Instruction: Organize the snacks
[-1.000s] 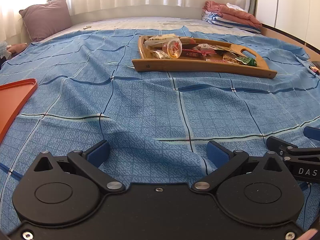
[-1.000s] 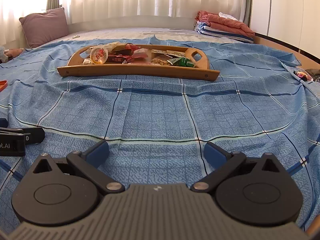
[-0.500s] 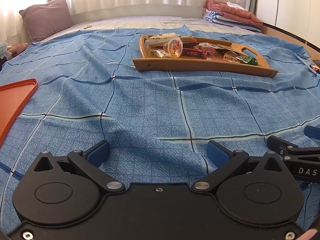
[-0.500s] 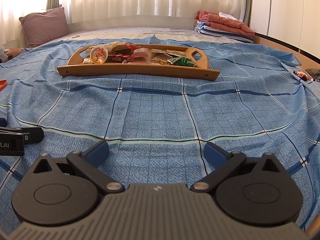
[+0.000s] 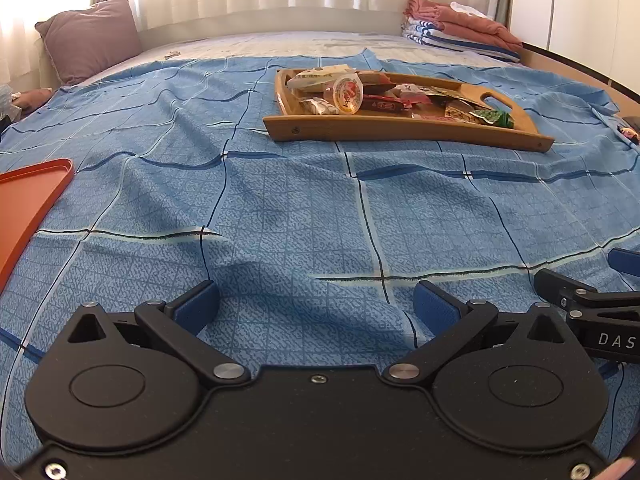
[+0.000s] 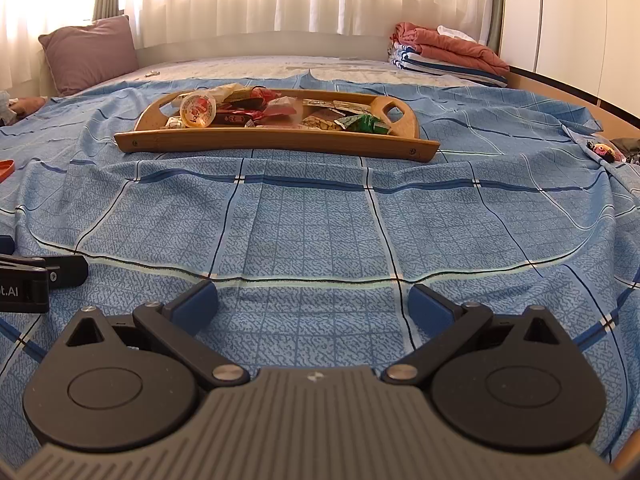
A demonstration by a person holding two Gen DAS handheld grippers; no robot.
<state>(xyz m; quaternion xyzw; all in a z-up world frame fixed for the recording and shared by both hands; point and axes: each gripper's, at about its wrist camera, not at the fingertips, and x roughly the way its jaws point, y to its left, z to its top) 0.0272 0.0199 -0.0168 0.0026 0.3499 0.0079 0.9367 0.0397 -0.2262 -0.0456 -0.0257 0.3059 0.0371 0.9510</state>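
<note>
Wooden and shallow, the tray (image 6: 276,142) sits in the upper middle of the right wrist view on the blue checked bedspread (image 6: 312,232), and the snacks (image 6: 280,114) lie heaped inside it: a round jelly cup (image 6: 198,110) at its left end, red wrappers in the middle, a green packet (image 6: 366,123) by the right handle hole. An orange tray (image 5: 30,204) shows at the left edge of the left wrist view, its visible part bare.

Over the last second almost nothing changes. The wooden tray creeps a touch lower and nearer in the left wrist view; the right wrist view stays the same. No snack shifts.

Both grippers hover low over the bedspread, well short of the wooden tray. The left gripper (image 5: 316,304) has its fingers spread wide and holds nothing; the right gripper (image 6: 312,302) is likewise spread and empty.

For the task, this pause fits either a jumble awaiting sorting toward the orange tray, or snacks gathered into the wooden one.
</note>
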